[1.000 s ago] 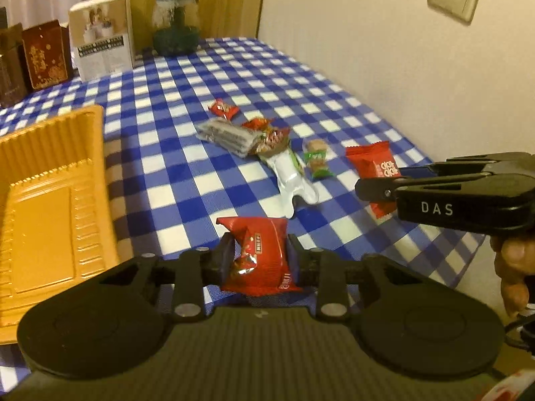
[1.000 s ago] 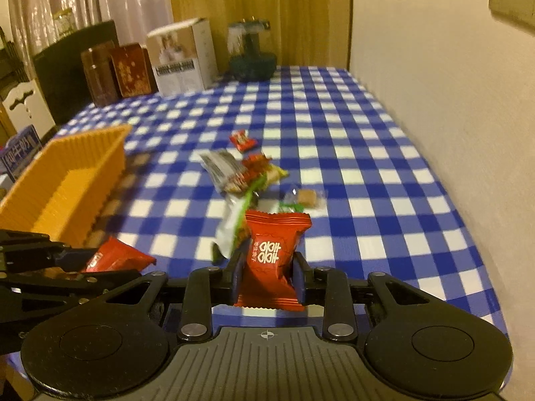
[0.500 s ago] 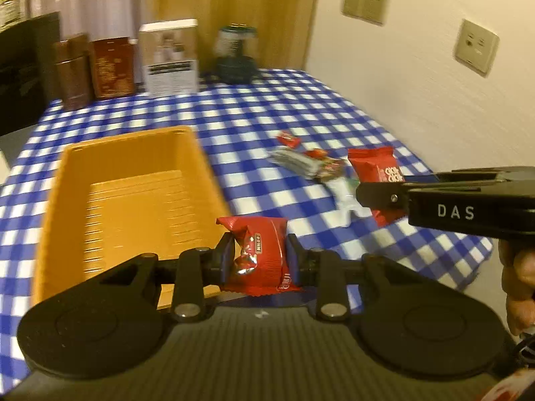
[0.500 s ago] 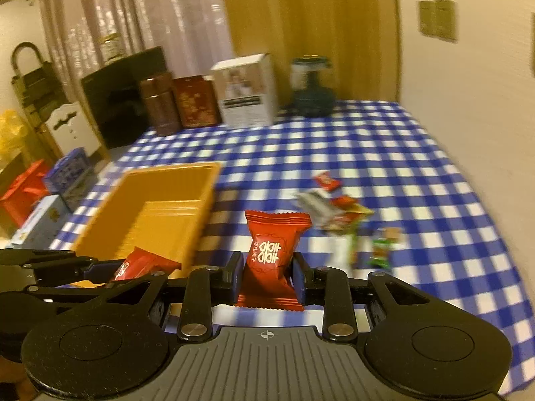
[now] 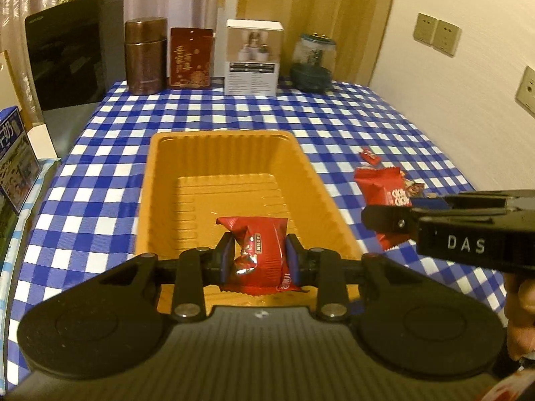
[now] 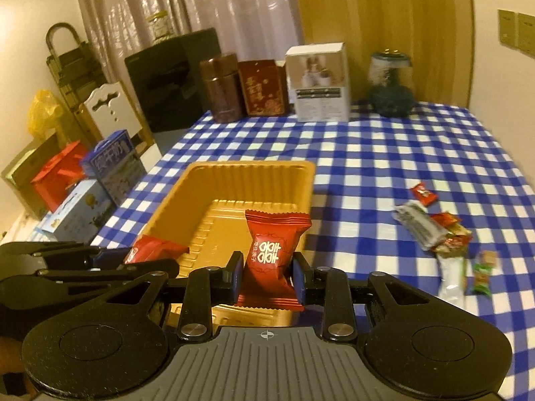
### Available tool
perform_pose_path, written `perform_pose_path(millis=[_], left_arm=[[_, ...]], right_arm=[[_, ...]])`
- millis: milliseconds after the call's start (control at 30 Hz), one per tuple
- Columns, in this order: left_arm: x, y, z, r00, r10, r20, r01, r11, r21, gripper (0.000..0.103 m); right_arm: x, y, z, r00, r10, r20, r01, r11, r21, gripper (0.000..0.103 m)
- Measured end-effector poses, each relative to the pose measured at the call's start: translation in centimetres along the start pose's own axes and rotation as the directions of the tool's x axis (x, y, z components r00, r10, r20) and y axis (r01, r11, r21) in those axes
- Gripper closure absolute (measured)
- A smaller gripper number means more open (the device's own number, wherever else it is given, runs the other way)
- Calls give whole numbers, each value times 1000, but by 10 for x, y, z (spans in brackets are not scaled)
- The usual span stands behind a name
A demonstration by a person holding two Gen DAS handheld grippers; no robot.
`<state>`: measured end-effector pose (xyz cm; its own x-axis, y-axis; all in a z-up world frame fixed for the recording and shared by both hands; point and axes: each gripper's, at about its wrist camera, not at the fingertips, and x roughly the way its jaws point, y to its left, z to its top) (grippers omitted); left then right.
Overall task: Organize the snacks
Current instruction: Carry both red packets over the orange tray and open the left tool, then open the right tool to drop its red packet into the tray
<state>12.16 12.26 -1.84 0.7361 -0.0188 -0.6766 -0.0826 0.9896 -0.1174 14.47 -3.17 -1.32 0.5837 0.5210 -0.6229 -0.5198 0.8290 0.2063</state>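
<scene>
My left gripper (image 5: 258, 258) is shut on a red snack packet (image 5: 259, 250), held above the near end of the orange tray (image 5: 187, 147). To its right, the right gripper (image 6: 266, 275) is shut on a second red packet (image 6: 272, 250) with white characters, over the tray's (image 6: 247, 170) near right corner. In the left wrist view the right gripper (image 5: 384, 215) pokes in from the right, its packet (image 5: 381, 188) showing beyond it. The left gripper's fingers (image 6: 100, 260) and its packet (image 6: 153, 249) show at the left of the right wrist view. Several loose snacks (image 6: 444, 237) lie on the cloth to the right.
The blue-and-white checked table (image 5: 334, 117) carries a brown tin (image 5: 145, 55), a red box (image 5: 190, 56), a white box (image 5: 252, 56) and a glass jar (image 5: 312, 61) along its far edge. A wall (image 5: 468, 16) runs along the right. Boxes and bags (image 6: 83, 180) stand left of the table.
Both grippers have swung left and risen a little with their packets, from over the snack pile to above the orange tray. Neither grip has changed.
</scene>
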Motion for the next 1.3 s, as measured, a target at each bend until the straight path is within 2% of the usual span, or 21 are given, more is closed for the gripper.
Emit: perform_pose_path(millis=[433,500,567,600,1300], left_arm=[[28,20,1,1000,6,-22,-6,1000,-12,74],[30,22,2,1000,12,-21,-12,1000,-16,71],[31,24,2,1000,27,-14,-27,1000,-15,63],[31,25,2,1000,26,-12,-26,1000,-16,62],[20,32,-2,999,35,-12,-35,999,-34,62]], right_arm=[[38,8,-3,998,7,-58,-7,1000,3,72],[41,8,-2,998,8,-60,-8,1000,3,72],[41,8,-1,998,10,-59,-9,1000,7,72],[41,7,-1,998,11,-58,-10,1000,10,72],[38,14,2,999,37,-39,-36,999,33,72]])
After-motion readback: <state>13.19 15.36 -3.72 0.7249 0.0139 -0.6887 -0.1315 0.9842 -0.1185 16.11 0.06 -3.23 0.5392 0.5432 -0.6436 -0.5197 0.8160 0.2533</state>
